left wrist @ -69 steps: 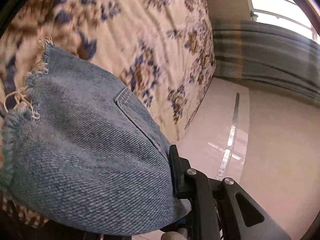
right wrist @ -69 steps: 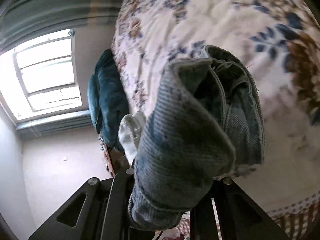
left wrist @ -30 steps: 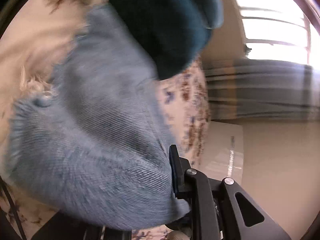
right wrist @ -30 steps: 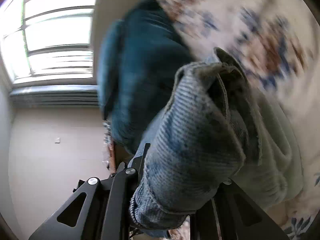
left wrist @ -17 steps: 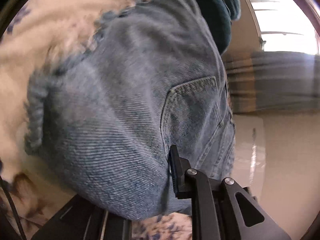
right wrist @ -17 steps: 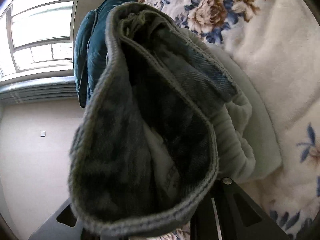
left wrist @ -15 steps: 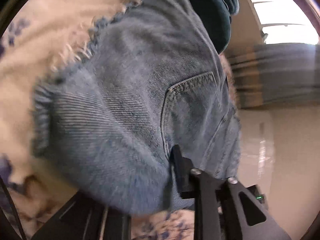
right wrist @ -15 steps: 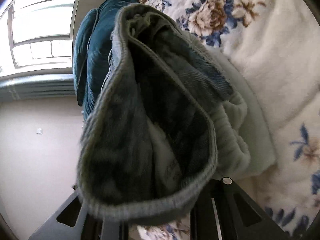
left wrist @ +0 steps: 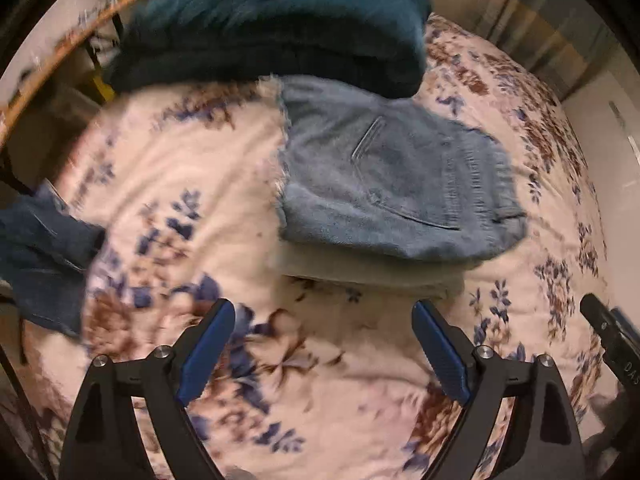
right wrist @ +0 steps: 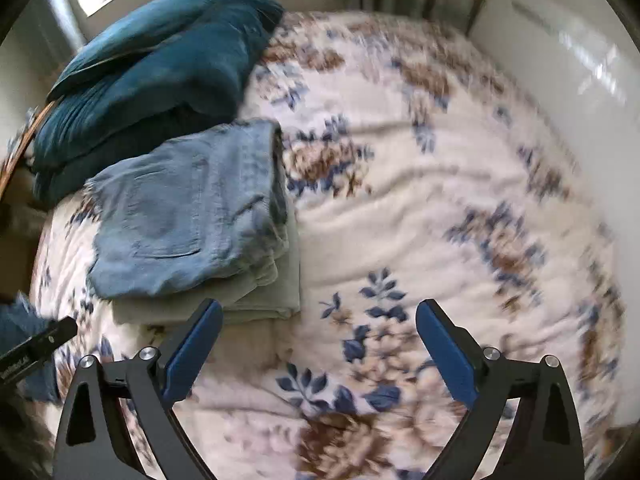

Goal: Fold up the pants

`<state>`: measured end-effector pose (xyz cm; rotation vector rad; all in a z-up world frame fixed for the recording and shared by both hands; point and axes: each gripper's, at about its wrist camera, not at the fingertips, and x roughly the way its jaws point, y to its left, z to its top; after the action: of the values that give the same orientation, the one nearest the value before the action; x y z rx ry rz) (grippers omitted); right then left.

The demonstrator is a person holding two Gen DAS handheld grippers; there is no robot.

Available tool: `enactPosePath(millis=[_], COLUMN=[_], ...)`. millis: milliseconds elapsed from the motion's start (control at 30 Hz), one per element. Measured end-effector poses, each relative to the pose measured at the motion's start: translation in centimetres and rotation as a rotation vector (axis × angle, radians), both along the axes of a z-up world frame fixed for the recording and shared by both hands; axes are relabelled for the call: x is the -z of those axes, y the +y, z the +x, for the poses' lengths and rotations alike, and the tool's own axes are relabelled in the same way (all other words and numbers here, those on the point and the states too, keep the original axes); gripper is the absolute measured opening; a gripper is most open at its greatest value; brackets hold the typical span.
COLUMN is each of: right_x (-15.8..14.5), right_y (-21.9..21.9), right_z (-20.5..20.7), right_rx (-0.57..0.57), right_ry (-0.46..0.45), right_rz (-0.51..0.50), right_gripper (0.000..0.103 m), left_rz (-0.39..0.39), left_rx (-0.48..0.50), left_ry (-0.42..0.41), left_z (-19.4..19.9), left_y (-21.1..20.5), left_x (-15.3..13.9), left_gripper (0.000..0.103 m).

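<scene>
The folded light blue denim pants (left wrist: pixel 392 184) lie on top of a folded pale garment (left wrist: pixel 368 272) on the floral bedspread (left wrist: pixel 192 184), back pocket up. They also show in the right wrist view (right wrist: pixel 192 208), at the left. My left gripper (left wrist: pixel 322 312) is open and empty, just short of the stack. My right gripper (right wrist: pixel 318 312) is open and empty, to the right of the stack, over bare bedspread (right wrist: pixel 440 200).
Dark teal pillows (left wrist: pixel 272 28) lie behind the stack, also seen in the right wrist view (right wrist: pixel 156 68). Another dark blue denim garment (left wrist: pixel 40 256) lies at the bed's left edge. The floor (right wrist: pixel 560 60) is beyond the bed's far right edge.
Both grippers have let go of the denim pants, opened and pulled back. The pants now rest folded on the pale garment by the pillows.
</scene>
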<state>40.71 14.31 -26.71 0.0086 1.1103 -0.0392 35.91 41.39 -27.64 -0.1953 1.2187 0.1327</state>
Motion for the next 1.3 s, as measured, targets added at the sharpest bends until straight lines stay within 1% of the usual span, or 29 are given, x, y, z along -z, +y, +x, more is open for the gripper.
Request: enactPosePath(millis=[67,100,167,233,267,300,433,467,567,800,967,1167,1300], right_x=[-2.5,-4.0,-6.4,-9.0,-10.6,-12.3,-17.8,-19.5,-23.2,-30.9,-35.6,-39.1,-40.4], right_y=[1.0,1.4,1.7,1.8,1.8,1.7,1.1,0.9,0.6,-0.7,-1.4,-2.2,-2.5], right_z=[-0.9,-1.5,-2.8,-4.1,-5.1,-6.2,-10.0,-11.2,-14.0,-21.0,-25.5,-29.4,-31.3], right_rx=[-0.023,-0.026,-0.031,-0.027,-0.024,-0.02,-0.021,-0.026,-0.031,-0.054,-0.056,-0.071,-0.083], right_ry=[-0.016,-0.025,-0.036,-0.051,-0.062,-0.074,-0.123,-0.134,-0.163,-0.23,-0.295,-0.336,-0.353], right_rz=[-0.009,-0.004,0.002,0.01,0.008,0.014,0.022,0.03,0.028,0.038,0.04,0.029,0.025], right_gripper=[0.102,0.102,0.102,0.102,0.102,0.102,0.102,0.102,0.102,0.102,0.102,0.102,0.103], left_rz=[0.021,0.024,0.04,0.056,0.07,0.075,0.092,0.094,0.1,0.108,0.111,0.118,0.12], left_rx=[0.009,0.021,0.034,0.056,0.062,0.072,0.103,0.11,0.137,0.185,0.176,0.164,0.145], left_ry=[-0.025,-0.047,-0.069,-0.104,-0.118,-0.14,-0.201,-0.212,-0.248,-0.302,-0.328,-0.346,-0.365], left_z=[-1.2,-1.6,-2.6,-4.1,-4.6,-5.6,-8.8,-9.4,-12.2,-17.7,-20.9,-23.5,-24.6], left_y=[-0.1,-0.5,-0.7,-1.1,-1.4,-1.7,-3.4,-3.7,-4.9,-7.3,-8.0,-8.3,-8.0], left_x=[-1.8,-3.3,-5.4,-8.6,-9.7,-11.5,-16.8,-17.8,-21.0,-26.0,-28.5,-30.4,-31.4], left_gripper=[0.09,0.09,0.09,0.09,0.09,0.09,0.09,0.09,0.09,0.09,0.09,0.09,0.09])
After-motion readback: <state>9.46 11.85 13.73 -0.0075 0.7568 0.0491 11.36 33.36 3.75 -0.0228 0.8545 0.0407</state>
